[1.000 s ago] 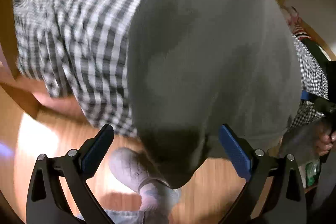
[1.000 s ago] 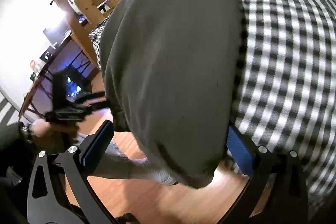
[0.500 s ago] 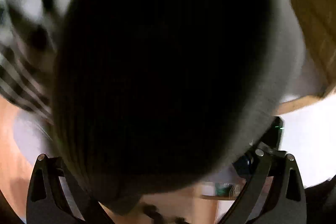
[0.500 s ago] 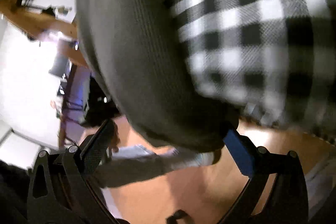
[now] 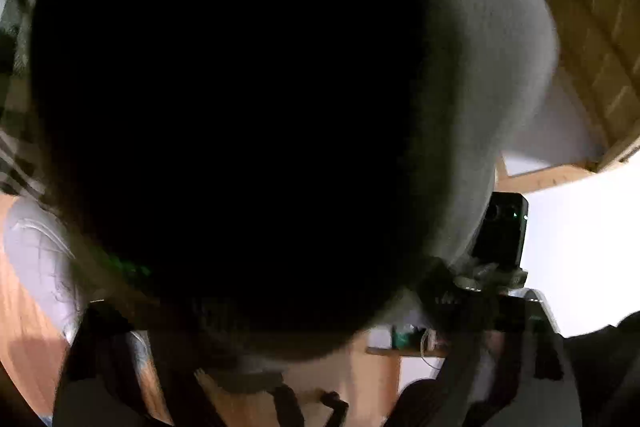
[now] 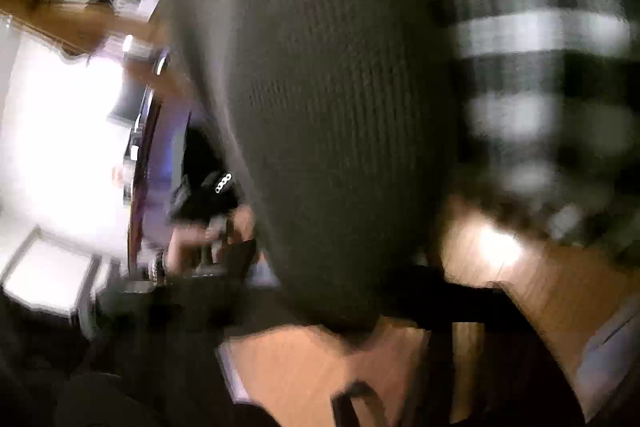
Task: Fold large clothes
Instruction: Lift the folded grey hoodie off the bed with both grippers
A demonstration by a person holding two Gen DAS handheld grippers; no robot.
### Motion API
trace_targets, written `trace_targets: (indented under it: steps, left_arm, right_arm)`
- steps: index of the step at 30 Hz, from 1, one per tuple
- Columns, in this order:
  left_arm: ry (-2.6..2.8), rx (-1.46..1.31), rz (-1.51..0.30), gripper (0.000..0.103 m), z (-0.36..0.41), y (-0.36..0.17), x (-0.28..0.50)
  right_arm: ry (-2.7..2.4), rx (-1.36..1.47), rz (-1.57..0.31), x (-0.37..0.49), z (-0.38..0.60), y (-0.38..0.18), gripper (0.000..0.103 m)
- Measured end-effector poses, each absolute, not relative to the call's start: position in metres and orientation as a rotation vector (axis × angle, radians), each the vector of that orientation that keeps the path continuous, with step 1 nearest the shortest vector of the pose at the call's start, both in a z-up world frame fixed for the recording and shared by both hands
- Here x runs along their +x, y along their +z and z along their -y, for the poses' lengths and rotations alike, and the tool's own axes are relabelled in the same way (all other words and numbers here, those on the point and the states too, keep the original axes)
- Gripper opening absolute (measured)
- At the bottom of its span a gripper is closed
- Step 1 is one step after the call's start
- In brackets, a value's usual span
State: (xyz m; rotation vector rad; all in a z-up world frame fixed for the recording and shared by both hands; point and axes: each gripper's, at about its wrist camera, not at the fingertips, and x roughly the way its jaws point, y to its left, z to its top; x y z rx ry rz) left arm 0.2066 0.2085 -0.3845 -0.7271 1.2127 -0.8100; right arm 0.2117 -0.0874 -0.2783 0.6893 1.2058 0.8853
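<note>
Left wrist view mostly swallowed by the grey knitted garment (image 5: 492, 75), draped right over the lens so the middle goes black, with only a lit grey strip showing up the right side. Can't tell how the left gripper (image 5: 304, 379) stands: dark blurred frame at the bottom, jaws lost in shadow and cloth, though probably clamped on an edge judging by how the fabric bunches down between the fingers. Right wrist view blurry but more useful: same grey ribbed cloth (image 6: 340, 107) hanging in front of the black-and-white checked bedspread (image 6: 540, 47), lower end bunched right at the right gripper (image 6: 384, 311), with the orange wooden floor (image 6: 304, 379) underneath. Can't honestly call those jaws either, too smeared, but looks like a hold on the hem. Garment up in the air between both tools, not lying on the bed yet. So, best guess at the step: carrying or flipping it over to lay flat. Tips for doing it well: keep both corners level and pulled apart so the cloth stays taut, slow down a lot since neither camera sees anything useful, land the far edge on the checked cover first, then drag back to smooth wrinkles before releasing.
</note>
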Motion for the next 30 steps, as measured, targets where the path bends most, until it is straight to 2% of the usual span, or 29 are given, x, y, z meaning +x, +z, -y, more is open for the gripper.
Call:
trace_targets:
  steps: [2, 5, 6, 7, 8, 9, 10, 12, 13, 22, 30]
  left_arm:
    - [-0.843, -0.711, -1.224, 0.071, -0.205, -0.375, 0.199]
    - [-0.817, -0.671, -1.223, 0.071, -0.2, -0.369, 0.193]
    - [-0.808, -0.673, -1.224, 0.071, -0.2, -0.37, 0.192]
    - [-0.792, -0.672, -1.226, 0.071, -0.2, -0.371, 0.191]
    - [-0.769, -0.671, -1.228, 0.071, -0.201, -0.372, 0.192]
    - [-0.742, -0.676, -1.235, 0.073, -0.203, -0.373, 0.19]
    - [-0.72, -0.677, -1.24, 0.077, -0.208, -0.374, 0.185]
    - [-0.634, -0.666, -1.247, 0.081, -0.218, -0.369, 0.174]
    - [-0.614, -0.669, -1.245, 0.083, -0.226, -0.368, 0.167]
    - [-0.659, -0.85, -1.068, 0.091, -0.285, -0.299, 0.141]
    - [-0.943, -0.873, -0.975, 0.093, -0.257, -0.25, 0.106]
  right_arm:
    - [0.952, 0.731, -1.182, 0.204, 0.086, -0.264, 0.039]
    - [0.822, 0.605, -1.205, 0.209, 0.085, -0.266, 0.043]
    - [0.779, 0.576, -1.211, 0.212, 0.085, -0.274, 0.049]
    - [0.74, 0.596, -1.209, 0.218, 0.085, -0.281, 0.066]
    - [0.742, 0.642, -1.2, 0.222, 0.086, -0.286, 0.07]
    - [0.759, 0.698, -1.186, 0.225, 0.086, -0.289, 0.068]
    - [0.789, 0.73, -1.182, 0.226, 0.083, -0.286, 0.051]
    - [0.874, 0.75, -1.173, 0.225, 0.078, -0.274, 0.035]
    - [0.909, 0.77, -1.161, 0.223, 0.077, -0.269, 0.032]
    - [1.13, 1.08, -0.948, 0.23, 0.087, -0.197, 0.027]
    - [1.166, 1.135, -0.848, 0.264, 0.104, -0.148, 0.027]
